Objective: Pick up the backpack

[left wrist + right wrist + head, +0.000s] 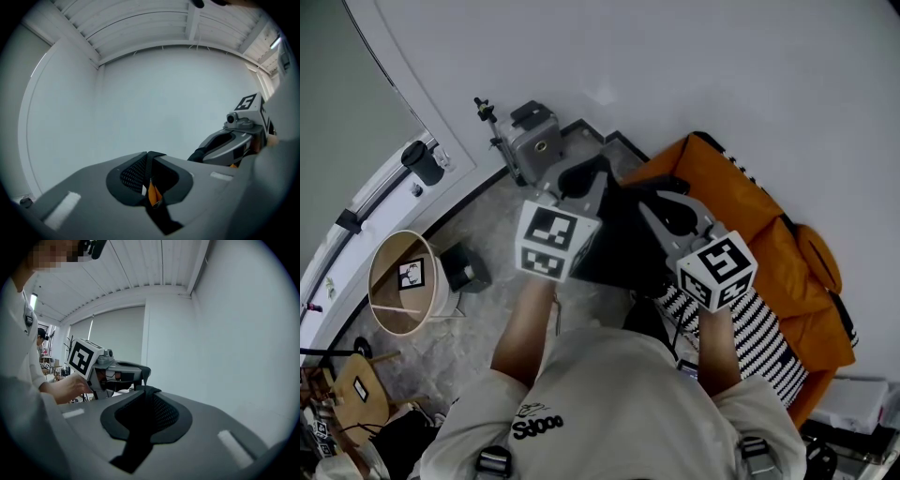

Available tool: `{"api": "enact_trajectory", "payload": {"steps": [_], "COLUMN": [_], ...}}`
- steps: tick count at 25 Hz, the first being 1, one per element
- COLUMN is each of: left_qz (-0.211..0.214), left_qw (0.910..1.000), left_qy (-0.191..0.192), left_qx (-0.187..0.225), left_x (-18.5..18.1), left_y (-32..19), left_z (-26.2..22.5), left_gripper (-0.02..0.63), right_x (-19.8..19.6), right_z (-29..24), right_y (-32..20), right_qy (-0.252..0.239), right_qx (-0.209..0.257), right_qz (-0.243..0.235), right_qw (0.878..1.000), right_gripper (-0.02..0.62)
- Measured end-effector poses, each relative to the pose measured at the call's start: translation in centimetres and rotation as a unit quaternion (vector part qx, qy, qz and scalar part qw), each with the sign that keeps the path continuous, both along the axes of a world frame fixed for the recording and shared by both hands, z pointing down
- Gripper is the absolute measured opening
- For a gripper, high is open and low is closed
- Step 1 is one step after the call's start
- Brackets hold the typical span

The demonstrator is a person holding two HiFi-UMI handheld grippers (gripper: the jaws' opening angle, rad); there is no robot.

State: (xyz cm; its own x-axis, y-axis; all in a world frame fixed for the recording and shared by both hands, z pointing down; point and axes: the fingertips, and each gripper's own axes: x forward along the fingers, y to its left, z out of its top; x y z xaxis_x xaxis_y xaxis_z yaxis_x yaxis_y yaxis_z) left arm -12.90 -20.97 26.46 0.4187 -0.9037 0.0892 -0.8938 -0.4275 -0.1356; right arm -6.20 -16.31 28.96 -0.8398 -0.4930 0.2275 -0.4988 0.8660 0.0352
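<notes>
The black backpack [623, 248] hangs in front of me between the two grippers, above the near end of an orange sofa [722, 183]. My left gripper [579, 180] holds its left side. In the left gripper view the left gripper [149, 159] is shut on a black webbing strap [148, 169] with an orange tab [153, 194]. My right gripper [667, 204] holds the other side. In the right gripper view the right gripper [146, 393] is shut on a black mesh-backed strap [140, 427]. Both grippers point roughly level, side by side and close together. Most of the bag is hidden behind them.
A black-and-white striped cushion [769, 342] lies on the sofa at the right. On the floor at the left are a round wooden basket [403, 281], a small black box [464, 267] and a grey device on a stand [530, 141]. A white wall rises straight ahead.
</notes>
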Motion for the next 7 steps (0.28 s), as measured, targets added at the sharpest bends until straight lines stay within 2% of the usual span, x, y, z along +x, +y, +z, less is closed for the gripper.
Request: {"api": "enact_trajectory", "payload": {"steps": [7], "left_qz": [0.003], "left_qw": [1.0000], "left_qy": [-0.003], "left_qx": [-0.007], "left_x": [0.75], "left_y": [-0.60], "left_z": [0.64], "left_gripper": [0.011], "right_x": [0.68], "right_z": [0.68], "right_y": [-0.59], "right_qy": [0.001], "right_qx": [-0.007], "right_qz": [0.000], "right_qw": [1.000], "right_gripper": [0.048]}}
